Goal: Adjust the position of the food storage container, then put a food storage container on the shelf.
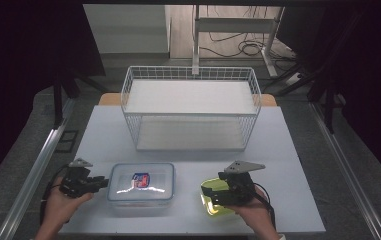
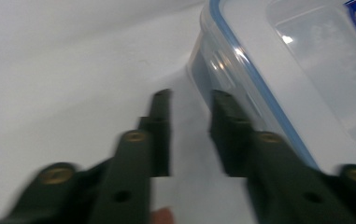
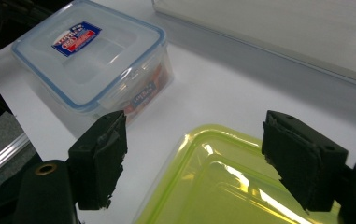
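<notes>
A clear container (image 1: 128, 197) with a blue-rimmed lid and a red and blue label lies on the white table, front left of centre. My left gripper (image 1: 103, 182) is level with its left side. In the left gripper view the left gripper (image 2: 192, 98) is open with only table between the jaws, and the clear container (image 2: 306, 70) lies just to their right. A yellow-green container (image 1: 209, 206) sits at the front right. My right gripper (image 1: 212, 191) hovers over it. In the right gripper view the right gripper (image 3: 194, 126) is open, its pads standing wide apart above the yellow-green lid (image 3: 222, 186) and off its edges. The clear container (image 3: 87, 60) lies beyond.
A white wire basket (image 1: 190, 74) with two flat shelves stands at the back middle of the table (image 1: 193, 162). Its base (image 3: 283, 32) lies far off in the right gripper view. Bare table separates the two containers. Metal rails run along both sides of the table.
</notes>
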A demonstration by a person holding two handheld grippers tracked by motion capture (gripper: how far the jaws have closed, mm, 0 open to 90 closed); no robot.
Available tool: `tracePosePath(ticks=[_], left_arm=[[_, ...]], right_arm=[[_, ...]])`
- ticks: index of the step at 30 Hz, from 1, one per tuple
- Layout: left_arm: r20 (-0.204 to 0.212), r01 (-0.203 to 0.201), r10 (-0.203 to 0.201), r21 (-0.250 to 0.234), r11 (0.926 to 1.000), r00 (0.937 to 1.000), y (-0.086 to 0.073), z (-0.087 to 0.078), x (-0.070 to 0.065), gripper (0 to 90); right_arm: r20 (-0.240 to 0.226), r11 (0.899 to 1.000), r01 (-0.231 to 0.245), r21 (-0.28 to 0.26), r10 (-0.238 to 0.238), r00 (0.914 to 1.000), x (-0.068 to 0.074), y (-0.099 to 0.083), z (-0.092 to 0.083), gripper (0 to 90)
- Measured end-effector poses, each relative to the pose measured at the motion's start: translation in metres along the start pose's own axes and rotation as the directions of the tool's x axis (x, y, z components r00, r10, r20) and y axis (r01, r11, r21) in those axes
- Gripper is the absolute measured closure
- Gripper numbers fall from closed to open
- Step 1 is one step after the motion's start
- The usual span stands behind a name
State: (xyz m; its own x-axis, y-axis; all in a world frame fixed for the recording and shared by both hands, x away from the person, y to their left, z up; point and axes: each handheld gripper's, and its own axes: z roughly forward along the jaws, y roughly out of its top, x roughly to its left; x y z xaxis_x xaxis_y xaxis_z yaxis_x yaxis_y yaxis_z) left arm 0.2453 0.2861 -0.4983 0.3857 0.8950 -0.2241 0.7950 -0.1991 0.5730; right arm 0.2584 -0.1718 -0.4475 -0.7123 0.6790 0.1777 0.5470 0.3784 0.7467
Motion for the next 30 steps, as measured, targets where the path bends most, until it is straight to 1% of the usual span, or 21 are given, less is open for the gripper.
tracePosePath(ticks=[2, 4, 5, 8, 10, 13, 16, 19, 21, 23, 25, 29, 30], left_arm=[[0.021, 0.038, -0.037, -0.047, 0.9982, 0.9991, -0.001, -0.012, 0.004, 52.9], [0.067, 0.072, -0.066, -0.091, 0.9932, 0.9956, -0.001, -0.022, 0.006, 38.4], [0.077, 0.080, -0.073, -0.102, 0.9915, 0.9944, -0.001, -0.026, 0.006, 30.8], [0.106, 0.083, -0.069, -0.138, 0.9870, 0.9920, 0.001, -0.036, 0.003, 22.0], [0.135, 0.086, -0.066, -0.151, 0.9847, 0.9887, 0.002, -0.040, 0.000, 19.2], [0.183, 0.093, -0.067, -0.138, 0.9861, 0.9808, 0.003, -0.037, -0.003, 16.0], [0.198, 0.097, -0.069, -0.134, 0.9862, 0.9777, 0.004, -0.036, -0.005, 14.4], [0.211, 0.095, -0.064, -0.141, 0.9854, 0.9754, 0.006, -0.035, -0.006, 13.6], [0.216, 0.092, -0.059, -0.144, 0.9853, 0.9747, 0.007, -0.035, -0.007, 13.5], [0.223, 0.095, -0.061, -0.145, 0.9849, 0.9728, 0.007, -0.034, -0.006, 13.6], [0.230, 0.101, -0.068, -0.136, 0.9855, 0.9707, 0.006, -0.031, -0.006, 13.6], [0.250, 0.113, -0.080, -0.122, 0.9861, 0.9649, 0.008, -0.025, -0.004, 13.8], [0.259, 0.117, -0.084, -0.114, 0.9866, 0.9624, 0.008, -0.023, -0.003, 13.9]], right_arm=[[-0.013, 1.000, -0.009, -0.011, 0.009, 0.9999, 0.003, 0.001, 0.000, 21.4], [-0.030, 0.999, -0.029, -0.016, 0.028, 0.9991, 0.006, 0.004, 0.001, 19.0], [-0.037, 0.999, -0.038, -0.020, 0.037, 0.9986, 0.009, 0.006, 0.002, 18.0], [-0.050, 0.999, -0.032, -0.016, 0.031, 0.9983, 0.018, 0.010, 0.004, 17.0], [-0.060, 0.999, -0.037, -0.018, 0.036, 0.9975, 0.024, 0.013, 0.007, 15.7], [-0.069, 0.999, -0.052, -0.013, 0.051, 0.9963, 0.032, 0.018, 0.013, 15.0], [-0.073, 0.995, -0.100, -0.010, 0.099, 0.9924, 0.040, 0.025, 0.022, 14.3], [-0.082, 0.991, -0.131, -0.013, 0.130, 0.9881, 0.049, 0.031, 0.033, 14.3], [-0.090, 0.991, -0.133, -0.007, 0.132, 0.9871, 0.057, 0.036, 0.042, 14.4], [-0.093, 0.993, -0.121, 0.012, 0.122, 0.9882, 0.064, 0.041, 0.053, 14.9], [-0.095, 0.993, -0.115, 0.033, 0.117, 0.9885, 0.068, 0.046, 0.063, 16.1], [-0.090, 0.989, -0.130, 0.069, 0.136, 0.9866, 0.066, 0.052, 0.078, 16.8], [-0.090, 0.988, -0.136, 0.077, 0.142, 0.9858, 0.064, 0.052, 0.080, 16.8]])
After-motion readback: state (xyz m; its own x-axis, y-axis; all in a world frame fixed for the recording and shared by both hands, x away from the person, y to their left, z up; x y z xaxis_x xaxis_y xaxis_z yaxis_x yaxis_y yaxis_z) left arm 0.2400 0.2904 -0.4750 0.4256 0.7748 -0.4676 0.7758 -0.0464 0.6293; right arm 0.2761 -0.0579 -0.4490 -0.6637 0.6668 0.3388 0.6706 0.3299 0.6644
